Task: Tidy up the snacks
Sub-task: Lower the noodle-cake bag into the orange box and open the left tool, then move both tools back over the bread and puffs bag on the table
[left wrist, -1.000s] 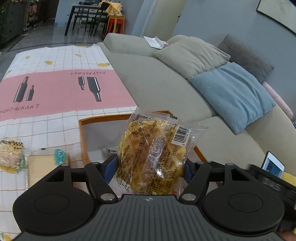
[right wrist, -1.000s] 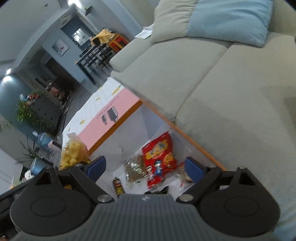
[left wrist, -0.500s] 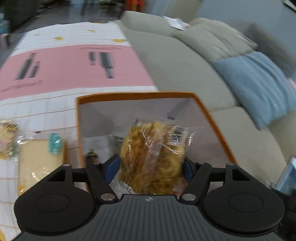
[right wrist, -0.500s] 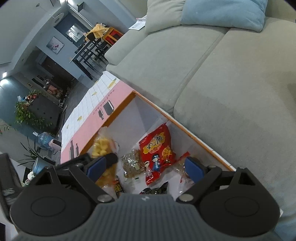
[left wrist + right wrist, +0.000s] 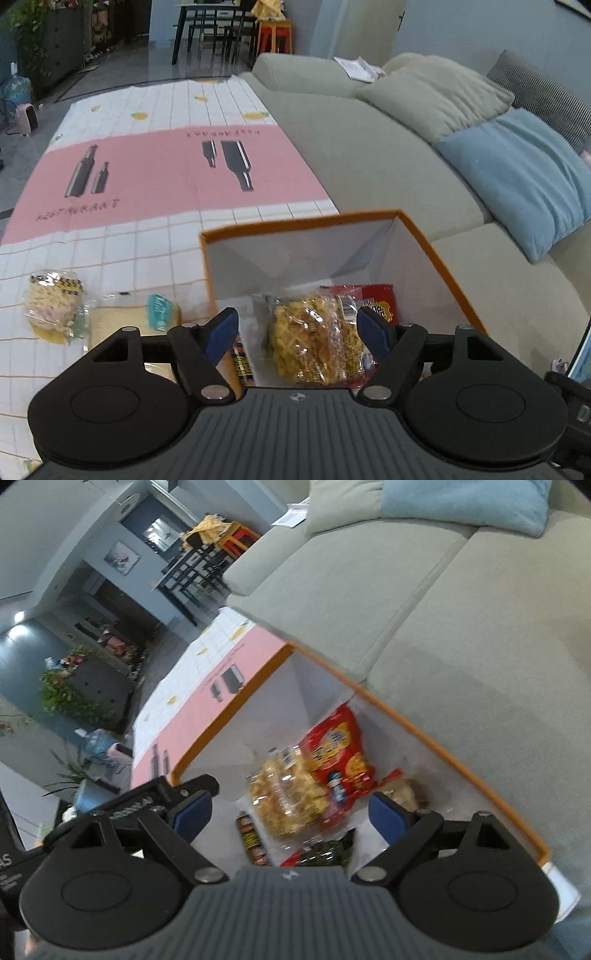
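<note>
An orange-rimmed box (image 5: 417, 236) with white inner walls stands on the table beside the sofa. A clear bag of yellow snacks (image 5: 314, 339) lies inside it, on a red snack bag (image 5: 380, 299). My left gripper (image 5: 297, 328) is open above the box, its blue pads apart on either side of the yellow bag and off it. My right gripper (image 5: 291, 810) is open and empty over the same box (image 5: 424, 734); the yellow bag (image 5: 288, 797), the red bag (image 5: 336, 753) and a small dark can (image 5: 251, 838) show below it.
On the checked tablecloth (image 5: 147, 173) left of the box lie a noodle-snack pack (image 5: 53, 299) and a flat pale pack with a teal label (image 5: 136, 317). A grey sofa (image 5: 388, 166) with a blue cushion (image 5: 517, 177) runs along the right.
My left gripper carried the yellow bag down into the box and opened; the bag now lies on the other snacks. The right gripper stayed open over the box.
</note>
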A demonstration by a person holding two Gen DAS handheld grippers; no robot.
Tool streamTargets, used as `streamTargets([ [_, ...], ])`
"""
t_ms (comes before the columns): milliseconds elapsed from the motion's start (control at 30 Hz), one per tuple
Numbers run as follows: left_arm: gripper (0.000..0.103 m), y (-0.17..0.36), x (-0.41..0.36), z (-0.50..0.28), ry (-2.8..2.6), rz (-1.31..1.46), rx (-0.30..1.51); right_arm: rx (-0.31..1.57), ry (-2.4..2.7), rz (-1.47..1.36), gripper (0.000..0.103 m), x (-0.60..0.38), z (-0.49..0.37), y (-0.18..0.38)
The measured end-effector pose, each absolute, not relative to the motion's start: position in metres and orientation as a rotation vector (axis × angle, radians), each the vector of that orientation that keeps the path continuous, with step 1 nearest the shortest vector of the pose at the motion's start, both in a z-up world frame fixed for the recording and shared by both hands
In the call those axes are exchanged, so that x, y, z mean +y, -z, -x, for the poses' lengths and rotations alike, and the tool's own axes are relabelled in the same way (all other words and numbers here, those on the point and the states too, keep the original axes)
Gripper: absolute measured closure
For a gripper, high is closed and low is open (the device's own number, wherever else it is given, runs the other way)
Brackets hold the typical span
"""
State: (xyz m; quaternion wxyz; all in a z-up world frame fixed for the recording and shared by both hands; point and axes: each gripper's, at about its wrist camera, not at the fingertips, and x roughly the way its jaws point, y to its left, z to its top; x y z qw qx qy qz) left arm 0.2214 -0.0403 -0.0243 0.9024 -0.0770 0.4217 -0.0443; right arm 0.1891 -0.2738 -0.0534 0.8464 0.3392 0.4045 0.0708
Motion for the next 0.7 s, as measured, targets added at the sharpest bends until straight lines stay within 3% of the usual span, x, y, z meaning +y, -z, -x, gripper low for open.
streamTargets([
  [433, 0.017, -0.033, 0.036, -0.173, 0.037, 0.197, 0.723, 0.793, -0.326, -0.637, 0.013, -0.222, -0.178, 0.021],
  [700, 0.017, -0.032, 0.105, -0.160, -0.091, 0.252, 0.726, 0.803, -0.429, -0.518, 0.013, -0.168, -0.178, 0.011],
])
